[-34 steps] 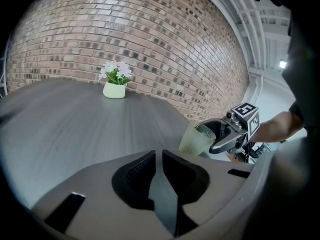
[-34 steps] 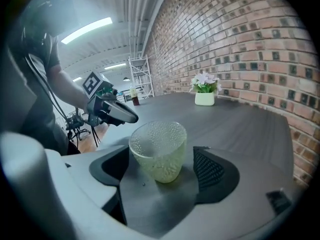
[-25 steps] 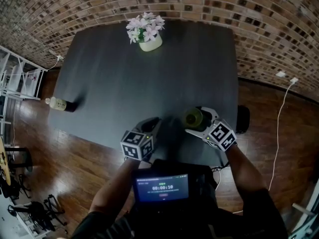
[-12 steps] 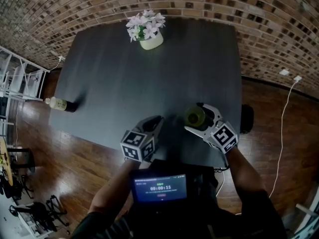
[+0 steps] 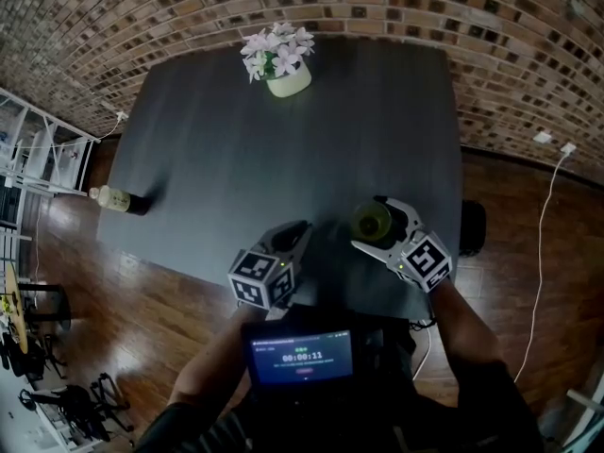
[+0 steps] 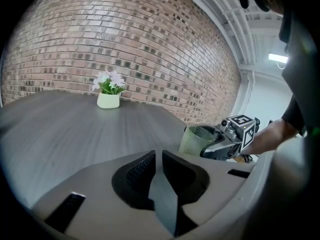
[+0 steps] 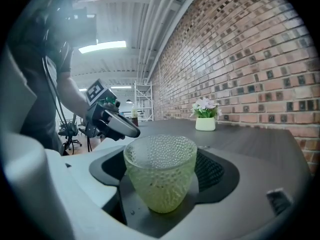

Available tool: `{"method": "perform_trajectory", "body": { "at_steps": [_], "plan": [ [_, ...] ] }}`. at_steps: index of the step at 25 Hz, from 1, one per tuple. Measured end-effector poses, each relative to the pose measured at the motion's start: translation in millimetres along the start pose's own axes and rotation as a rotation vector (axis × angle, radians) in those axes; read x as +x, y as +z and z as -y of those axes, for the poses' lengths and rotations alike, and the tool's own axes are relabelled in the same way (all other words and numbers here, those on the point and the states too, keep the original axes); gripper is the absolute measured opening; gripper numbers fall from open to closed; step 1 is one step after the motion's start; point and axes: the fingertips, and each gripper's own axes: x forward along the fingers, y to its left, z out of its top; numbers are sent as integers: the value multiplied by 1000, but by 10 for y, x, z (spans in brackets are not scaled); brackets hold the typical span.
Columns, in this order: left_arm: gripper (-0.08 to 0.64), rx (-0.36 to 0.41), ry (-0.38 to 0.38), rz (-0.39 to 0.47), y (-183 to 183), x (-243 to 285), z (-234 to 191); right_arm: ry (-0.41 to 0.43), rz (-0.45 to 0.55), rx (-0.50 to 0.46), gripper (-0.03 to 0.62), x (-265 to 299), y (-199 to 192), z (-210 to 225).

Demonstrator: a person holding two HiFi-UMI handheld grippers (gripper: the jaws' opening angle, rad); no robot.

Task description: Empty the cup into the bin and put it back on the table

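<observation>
The right gripper (image 5: 380, 225) grips the bumpy green cup (image 7: 160, 171); when tilted, it may slip out. The left gripper (image 6: 159, 160) is closed.

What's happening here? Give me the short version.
A person holds a two-jaw gripper in each hand over a dark grey table. The right gripper is closed on a green, bumpy glass cup by the table's near right edge. The left gripper hovers beside it, jaws together and empty.
</observation>
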Motion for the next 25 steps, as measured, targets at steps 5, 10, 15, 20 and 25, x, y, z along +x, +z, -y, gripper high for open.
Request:
{"method": "perform_trajectory", "body": {
  "at_steps": [5, 10, 15, 20, 25],
  "plan": [
    [44, 1, 9, 26, 41, -18, -16, -5, 6, -17, 412, 58, -20, 3],
    [22, -2, -1, 45, 61, -18, -26, -2, 23, -14, 399, 60, -5, 11],
    [1, -11, -1, 74, 117, -41, 19, -7, 45, 24, 396, 15, 59, 11],
    [0, -7, -16, 94, 292, -149, 102, -19, 66, 48, 396, -88, 354, -22],
    [0, -12, -24, 125, 600, -298, 209, -45, 58, 43, 396, -288, 704, -49]
  ]
}}
